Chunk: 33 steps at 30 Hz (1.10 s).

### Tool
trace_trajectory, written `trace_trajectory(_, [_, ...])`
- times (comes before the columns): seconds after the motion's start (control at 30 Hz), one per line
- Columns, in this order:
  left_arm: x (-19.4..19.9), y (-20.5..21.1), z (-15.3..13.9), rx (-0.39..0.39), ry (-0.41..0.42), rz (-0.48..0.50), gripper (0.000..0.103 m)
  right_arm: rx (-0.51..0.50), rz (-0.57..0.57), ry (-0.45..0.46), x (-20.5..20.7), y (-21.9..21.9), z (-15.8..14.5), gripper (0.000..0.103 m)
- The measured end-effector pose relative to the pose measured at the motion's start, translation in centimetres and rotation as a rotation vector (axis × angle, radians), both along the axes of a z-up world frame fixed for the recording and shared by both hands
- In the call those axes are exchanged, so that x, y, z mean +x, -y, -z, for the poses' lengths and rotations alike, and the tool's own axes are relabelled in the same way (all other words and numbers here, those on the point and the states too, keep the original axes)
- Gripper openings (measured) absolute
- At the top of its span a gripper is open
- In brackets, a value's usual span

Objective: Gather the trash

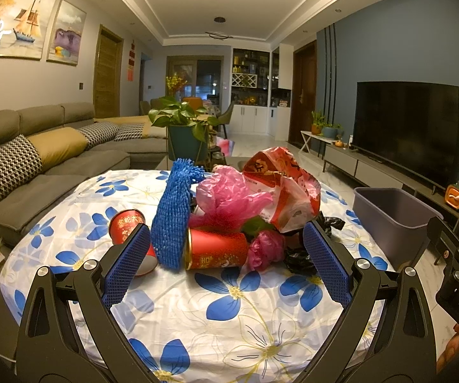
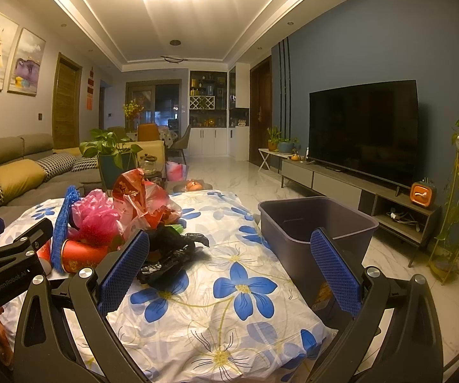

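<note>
- trash is heaped mid-tabletop (image 1: 229, 319) on the floral cloth: blue foam net (image 1: 173, 217) leaning upright, red paper cup (image 1: 216, 250) on its side touching the net, 2nd red cup (image 1: 124, 226) just left of it, pink plastic bags (image 1: 229, 198), red printed bag (image 1: 283, 188) on top, black bag (image 1: 302, 258) at the right edge of the heap
- grey bin (image 2: 312, 223) sits at the tabletop's right end, well apart from the heap; looks empty from what shows, so I'd say collection hasn't started
- layout reads as deliberate: pile on one side, bin on the other, 1 gripper per side
- left gripper (image 1: 226, 268) wide open, holding nothing, low over the cloth, aimed level at the heap; tipped cup and net sit between its pads (image 1: 127, 265) in view but not touching
- right gripper (image 2: 229, 274) also spread open and empty, low near the tabletop's front edge, pointing between black bag and bin; right pad overlaps the bin wall in view, contact unclear
- judgement: left is lined up for the cup or net first; net is floppy, could snag neighbours
</note>
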<state>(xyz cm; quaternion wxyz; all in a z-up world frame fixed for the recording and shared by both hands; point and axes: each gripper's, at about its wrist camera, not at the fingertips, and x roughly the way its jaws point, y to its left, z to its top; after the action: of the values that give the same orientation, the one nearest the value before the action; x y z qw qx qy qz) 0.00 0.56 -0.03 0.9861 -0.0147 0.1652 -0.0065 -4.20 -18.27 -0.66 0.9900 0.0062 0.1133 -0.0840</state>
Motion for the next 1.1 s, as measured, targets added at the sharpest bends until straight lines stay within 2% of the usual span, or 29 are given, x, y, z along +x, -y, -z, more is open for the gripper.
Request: trace_trajectory(1.1, [1.2, -1.1, 1.0, -0.015, -0.004, -0.019, 0.095, -0.002, -0.032, -0.014, 2.1, -0.4, 1.7, 0.098])
